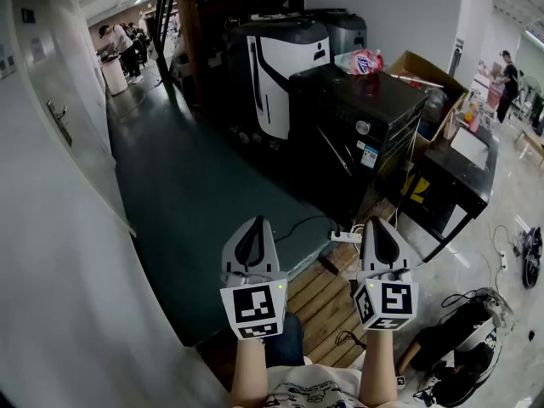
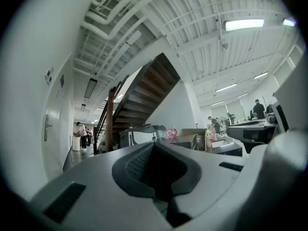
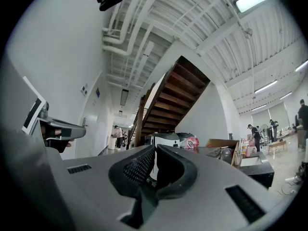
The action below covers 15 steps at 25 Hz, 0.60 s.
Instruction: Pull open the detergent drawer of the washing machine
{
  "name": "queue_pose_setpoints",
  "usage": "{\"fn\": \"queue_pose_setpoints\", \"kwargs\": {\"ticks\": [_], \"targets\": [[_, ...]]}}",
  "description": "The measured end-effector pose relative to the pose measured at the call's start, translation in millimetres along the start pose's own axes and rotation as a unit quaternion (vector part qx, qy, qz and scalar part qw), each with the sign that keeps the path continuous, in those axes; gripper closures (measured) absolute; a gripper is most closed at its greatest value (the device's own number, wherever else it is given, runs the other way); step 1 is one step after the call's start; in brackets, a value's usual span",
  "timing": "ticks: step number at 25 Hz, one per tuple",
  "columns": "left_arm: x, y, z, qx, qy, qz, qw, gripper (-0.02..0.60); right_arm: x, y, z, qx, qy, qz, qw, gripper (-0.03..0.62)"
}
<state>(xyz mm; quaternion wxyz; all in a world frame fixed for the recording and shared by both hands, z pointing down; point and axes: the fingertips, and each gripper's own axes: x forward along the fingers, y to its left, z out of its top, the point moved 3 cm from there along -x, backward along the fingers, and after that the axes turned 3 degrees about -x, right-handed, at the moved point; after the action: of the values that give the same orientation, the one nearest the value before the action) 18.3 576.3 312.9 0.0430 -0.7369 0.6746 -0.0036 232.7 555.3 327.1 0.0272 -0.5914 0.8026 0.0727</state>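
1. The black washing machine (image 1: pixel 357 130) stands on the far side of a stretch of dark green floor (image 1: pixel 187 202). That bare stretch lies between it and both grippers, neither of which touches it.
2. On the side of the washing machine away from the cardboard box (image 1: pixel 425 70), the floor runs to a long white wall (image 1: pixel 51 228). A white-and-black machine (image 1: pixel 285 75) stands just beside the washing machine on that side.
3. Below the washing machine's front corner, the green floor ends at a strip of wooden boards (image 1: pixel 319 296). A white power strip (image 1: pixel 344 237) lies by that edge.
4. The left gripper (image 1: pixel 255 221) has its pads pressed together with nothing between them. The right gripper (image 1: pixel 378 221) shows a thin slit of light between its pads, also with nothing in it.
5. Only the head view shows the floor and the washing machine's front.
6. The left gripper view shows a wooden staircase (image 2: pixel 144 95) rising behind the washing machine, and the ceiling lights.
7. The washing machine is a dark box with a round dial and small stickers on its front. A pink packet (image 1: pixel 361 60) lies on top. I cannot pick out the detergent drawer at this range.
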Motion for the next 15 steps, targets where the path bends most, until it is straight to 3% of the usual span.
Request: {"fn": "queue_pose_setpoints", "kwargs": {"ticks": [15], "targets": [[18.7, 12.2, -7.0, -0.002, 0.001, 0.004, 1.0000, 0.568, 20.6, 0.6, -10.8, -0.002, 0.006, -0.005, 1.000, 0.571]]}}
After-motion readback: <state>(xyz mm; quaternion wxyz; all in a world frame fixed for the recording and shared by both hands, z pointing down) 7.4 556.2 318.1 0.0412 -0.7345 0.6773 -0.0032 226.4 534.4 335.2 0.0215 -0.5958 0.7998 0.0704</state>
